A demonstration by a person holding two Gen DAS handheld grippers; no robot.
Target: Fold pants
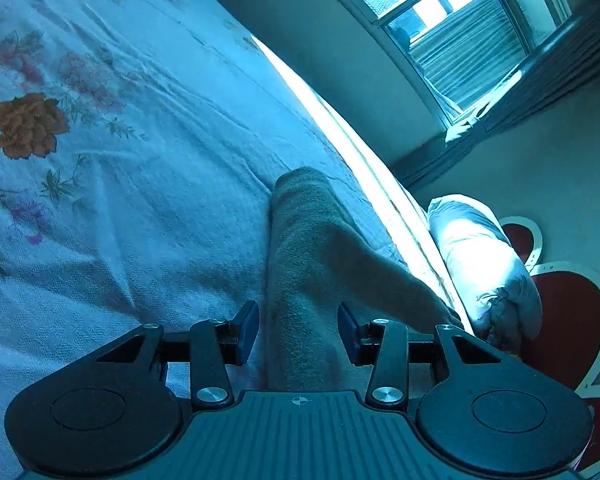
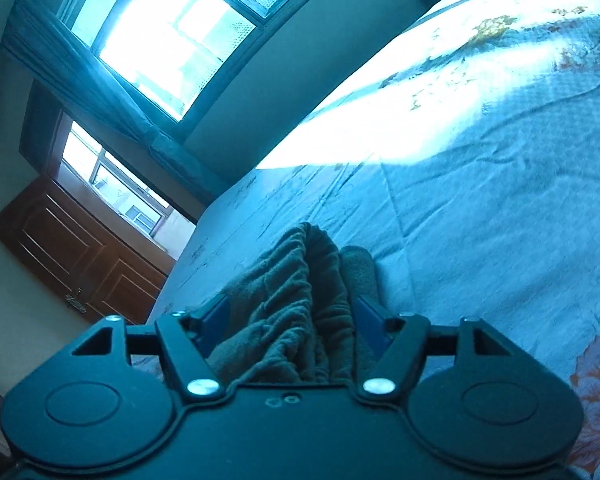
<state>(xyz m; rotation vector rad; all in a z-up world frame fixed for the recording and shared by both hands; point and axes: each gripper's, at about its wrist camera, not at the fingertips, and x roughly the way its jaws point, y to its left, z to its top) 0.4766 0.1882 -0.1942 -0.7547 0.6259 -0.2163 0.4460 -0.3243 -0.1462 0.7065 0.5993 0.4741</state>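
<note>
The pants are grey-brown fleece and lie on a floral bedsheet. In the left wrist view a long folded leg of the pants [image 1: 304,264] runs away from me between the fingers of my left gripper [image 1: 298,330]; the blue pads stand apart on either side of the cloth with gaps showing, so it is open. In the right wrist view the gathered elastic waistband of the pants [image 2: 292,308] is bunched between the fingers of my right gripper [image 2: 290,320], whose blue pads press the cloth on both sides.
The bedsheet [image 1: 140,152] covers the bed; its edge [image 1: 364,152] runs along a wall under a window [image 1: 452,24]. A pillow [image 1: 484,264] lies at the bed's end. A wooden cabinet [image 2: 72,248] stands beside the bed under a window [image 2: 168,32].
</note>
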